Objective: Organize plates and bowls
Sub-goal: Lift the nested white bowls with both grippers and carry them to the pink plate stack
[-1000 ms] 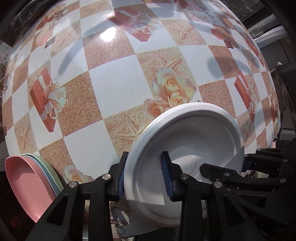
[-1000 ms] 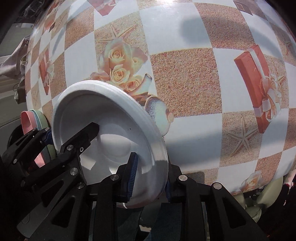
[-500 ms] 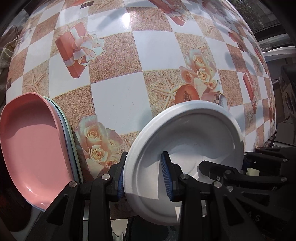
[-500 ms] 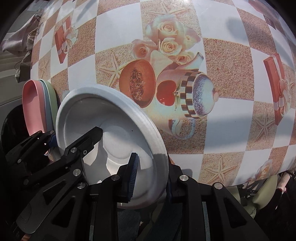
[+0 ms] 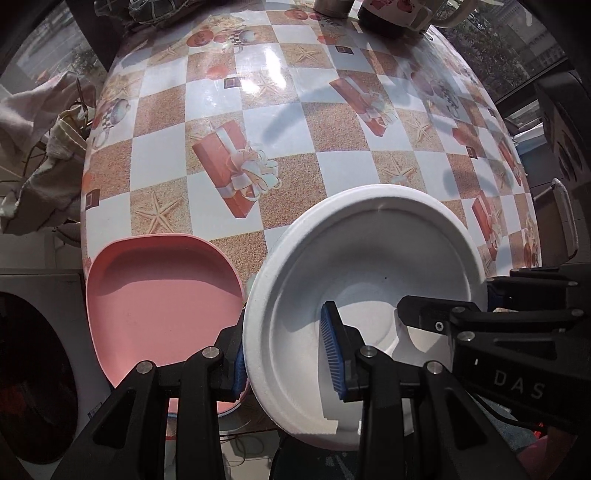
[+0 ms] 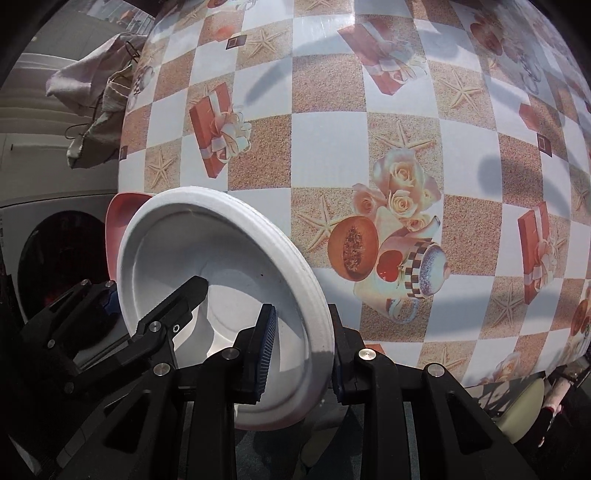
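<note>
A white foam plate (image 5: 369, 258) is held in the air by both grippers, over the near edge of the checkered table (image 5: 295, 122). My left gripper (image 5: 286, 354) is shut on its left rim. My right gripper (image 6: 301, 350) is shut on its right rim; the plate also shows in the right wrist view (image 6: 221, 258). A pink plate (image 5: 162, 306) lies on top of a stack at the table's near left edge, just left of the white plate. Only the edge of that pink plate (image 6: 123, 210) shows in the right wrist view.
Mugs and jars (image 5: 391, 14) stand at the table's far edge. A crumpled cloth (image 5: 40, 147) hangs off the left side. A round dark washer door (image 6: 59, 266) is below left. A pale stool seat (image 6: 524, 410) sits at lower right.
Both grippers have carried the white plate back and to the left toward the pink stack. The pink plate now appears flatter and directly beside the white plate. Both grips are unchanged.
</note>
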`<move>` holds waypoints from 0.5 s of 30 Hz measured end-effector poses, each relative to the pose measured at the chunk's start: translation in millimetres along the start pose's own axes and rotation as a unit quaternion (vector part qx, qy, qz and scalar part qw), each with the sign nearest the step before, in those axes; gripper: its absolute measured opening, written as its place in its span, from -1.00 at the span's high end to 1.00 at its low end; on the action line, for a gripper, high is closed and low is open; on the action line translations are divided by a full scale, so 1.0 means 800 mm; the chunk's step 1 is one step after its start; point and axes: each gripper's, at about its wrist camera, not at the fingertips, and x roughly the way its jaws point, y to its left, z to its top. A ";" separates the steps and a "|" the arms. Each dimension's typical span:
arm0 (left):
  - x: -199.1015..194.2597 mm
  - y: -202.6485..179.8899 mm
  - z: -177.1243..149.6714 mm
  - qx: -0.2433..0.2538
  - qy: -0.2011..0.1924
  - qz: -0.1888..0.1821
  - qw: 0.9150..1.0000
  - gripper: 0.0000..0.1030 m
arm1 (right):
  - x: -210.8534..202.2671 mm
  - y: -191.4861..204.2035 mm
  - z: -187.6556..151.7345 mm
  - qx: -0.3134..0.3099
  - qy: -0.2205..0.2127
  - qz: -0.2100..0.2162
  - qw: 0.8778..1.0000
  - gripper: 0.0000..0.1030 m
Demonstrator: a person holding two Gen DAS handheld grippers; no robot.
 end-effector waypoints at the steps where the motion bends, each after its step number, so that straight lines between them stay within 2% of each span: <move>1: -0.003 0.006 -0.002 -0.006 -0.002 0.001 1.000 0.28 | 0.000 0.002 0.001 -0.009 -0.001 -0.001 1.000 0.43; 2: -0.012 0.024 -0.007 -0.013 -0.005 0.002 1.000 0.28 | 0.000 0.008 0.003 -0.017 -0.002 -0.001 1.000 0.43; 7: -0.020 0.048 -0.012 -0.040 -0.016 0.020 0.999 0.28 | 0.005 0.042 0.009 -0.057 -0.001 -0.001 0.998 0.43; 15: -0.040 0.108 -0.034 -0.095 -0.026 0.036 0.994 0.27 | 0.017 0.120 0.021 -0.126 0.002 -0.009 0.992 0.43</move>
